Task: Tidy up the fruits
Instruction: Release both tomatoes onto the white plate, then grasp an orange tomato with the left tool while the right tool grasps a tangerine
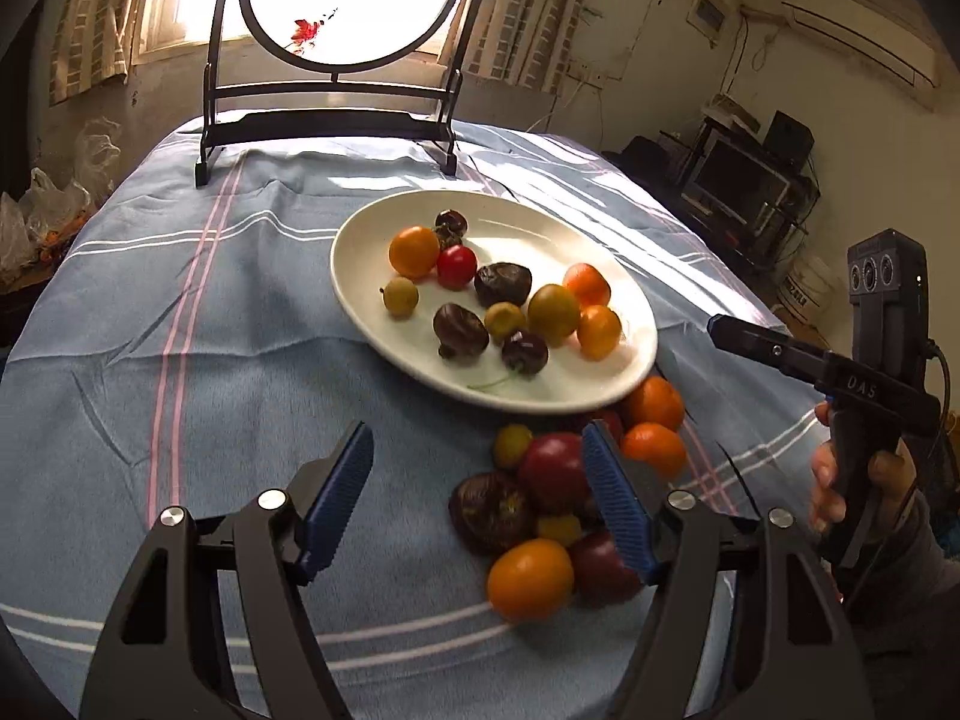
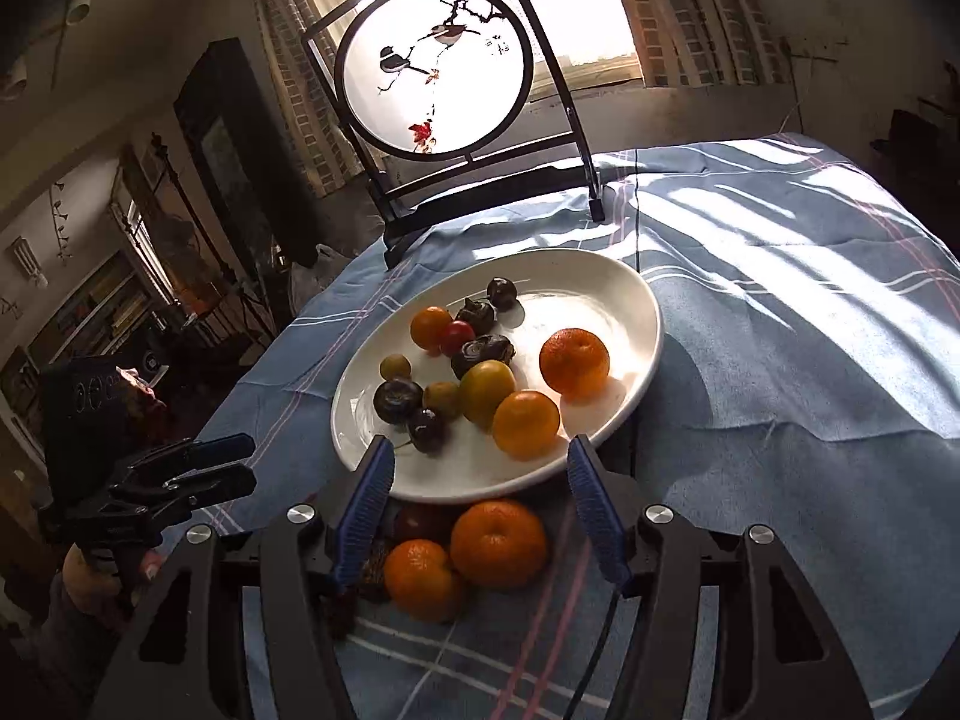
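Observation:
A white oval plate (image 1: 372, 240) on the blue striped cloth holds several small fruits: orange, red, yellow-green and dark purple ones. It also shows in the right wrist view (image 2: 606, 294). A loose pile of fruit (image 1: 540, 516) lies on the cloth just in front of the plate. My left gripper (image 1: 477, 480) is open and empty above the pile's left side. My right gripper (image 2: 480, 474) is open and empty over the plate's near rim, with two oranges (image 2: 498, 540) below it. The right gripper also appears in the left wrist view (image 1: 744, 330).
A dark framed round bird screen (image 1: 351, 0) stands at the table's far edge. Shelves with electronics (image 1: 750, 180) stand beyond the table on the right. Plastic bags (image 1: 42, 210) lie off the table's left side. The left gripper shows at lower left in the right wrist view (image 2: 222, 468).

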Demonstrator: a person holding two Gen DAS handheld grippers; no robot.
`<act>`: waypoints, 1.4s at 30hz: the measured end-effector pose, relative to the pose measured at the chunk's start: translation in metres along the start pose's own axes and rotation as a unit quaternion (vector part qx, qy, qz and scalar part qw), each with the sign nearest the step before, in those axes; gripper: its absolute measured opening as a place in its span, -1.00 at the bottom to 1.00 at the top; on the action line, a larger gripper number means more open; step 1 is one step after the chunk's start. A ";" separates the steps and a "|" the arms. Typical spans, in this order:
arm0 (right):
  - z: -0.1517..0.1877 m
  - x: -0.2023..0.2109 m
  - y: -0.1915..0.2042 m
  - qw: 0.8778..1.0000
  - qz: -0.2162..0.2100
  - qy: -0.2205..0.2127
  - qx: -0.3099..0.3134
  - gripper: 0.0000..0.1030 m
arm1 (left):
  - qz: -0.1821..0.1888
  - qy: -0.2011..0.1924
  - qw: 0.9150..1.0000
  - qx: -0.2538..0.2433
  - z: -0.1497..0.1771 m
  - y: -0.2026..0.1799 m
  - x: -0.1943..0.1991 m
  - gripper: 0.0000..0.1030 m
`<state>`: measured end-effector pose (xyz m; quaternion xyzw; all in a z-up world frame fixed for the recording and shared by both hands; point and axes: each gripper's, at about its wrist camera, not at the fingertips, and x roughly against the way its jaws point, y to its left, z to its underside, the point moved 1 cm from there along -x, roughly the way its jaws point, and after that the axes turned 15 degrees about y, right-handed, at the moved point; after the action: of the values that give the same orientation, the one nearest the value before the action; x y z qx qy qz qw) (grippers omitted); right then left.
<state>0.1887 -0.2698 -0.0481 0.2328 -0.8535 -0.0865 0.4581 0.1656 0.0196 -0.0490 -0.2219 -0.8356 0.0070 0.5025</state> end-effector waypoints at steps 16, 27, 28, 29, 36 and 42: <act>0.048 0.006 -0.011 1.000 -0.014 -0.008 -0.008 0.23 | -0.051 0.026 0.997 -0.060 0.048 -0.032 -0.030 -0.18; 0.047 -0.006 0.005 0.999 0.009 0.025 0.030 0.23 | -0.003 0.010 0.999 -0.030 0.062 -0.029 -0.023 -0.30; 0.046 -0.008 0.007 0.999 0.018 0.031 0.032 0.23 | 0.003 0.003 1.000 -0.028 0.064 -0.029 -0.017 -0.30; 0.044 -0.010 0.008 0.999 0.026 0.035 0.030 0.23 | 0.007 -0.003 1.000 -0.025 0.066 -0.029 -0.012 -0.30; 0.018 -0.024 0.006 0.998 0.046 0.053 -0.004 0.23 | 0.017 -0.012 1.000 -0.022 0.069 -0.031 0.003 -0.30; 0.002 -0.066 -0.002 0.992 0.025 0.116 -0.034 0.23 | 0.024 -0.007 1.000 -0.015 0.069 -0.027 0.000 -0.30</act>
<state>0.2188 -0.2403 -0.0984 0.2043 -0.7967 -0.0766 0.5636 0.0974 0.0099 -0.0769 -0.2495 -0.8337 0.0085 0.4926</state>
